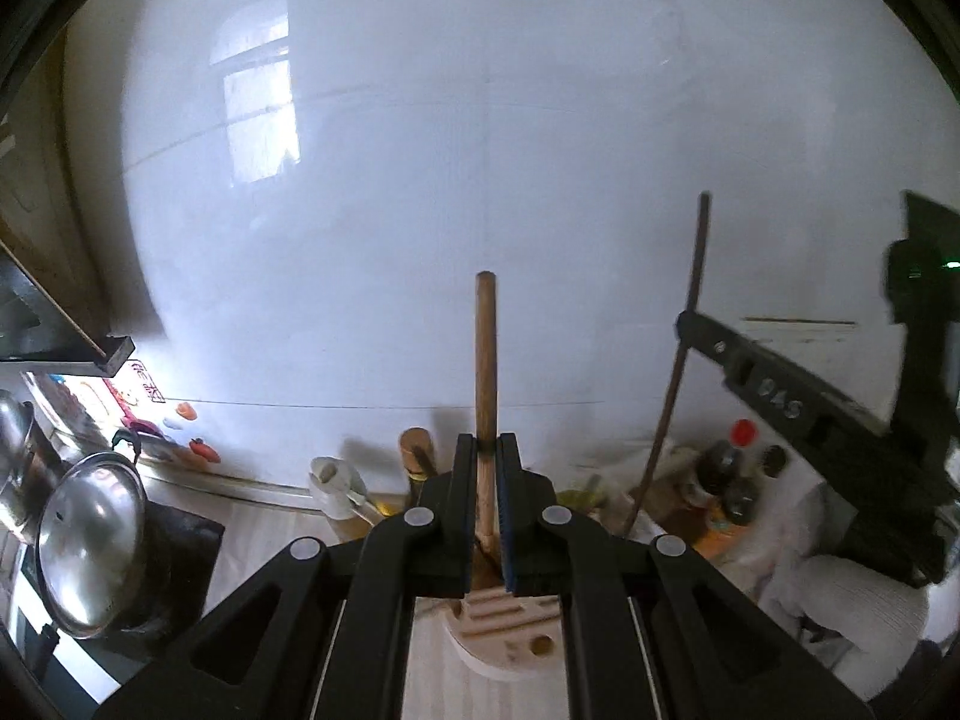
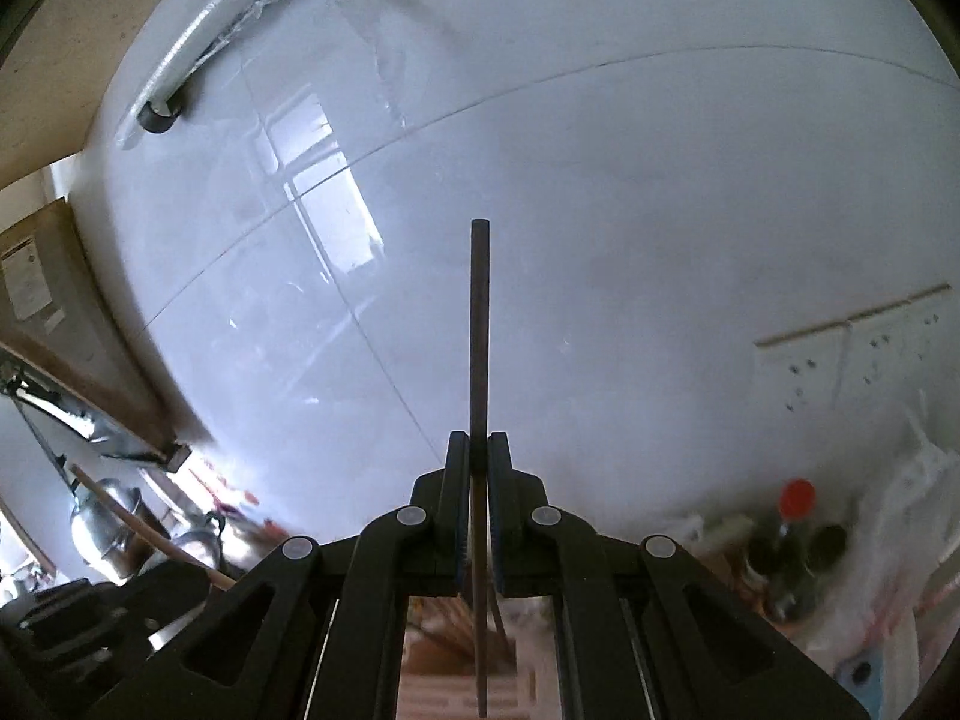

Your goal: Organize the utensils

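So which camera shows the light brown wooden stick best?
The left wrist view: the wooden stick stands dead centre, pinched by the left gripper, with its rounded top clear against the white wall. The right wrist view shows only a blurred slanted piece of it at the lower left.

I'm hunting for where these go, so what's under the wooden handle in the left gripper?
Below the left gripper, shut on the wooden handle, sits a pale wooden utensil holder with slots and a round hole. The gripper body covers the holder's sides and the handle's lower end.
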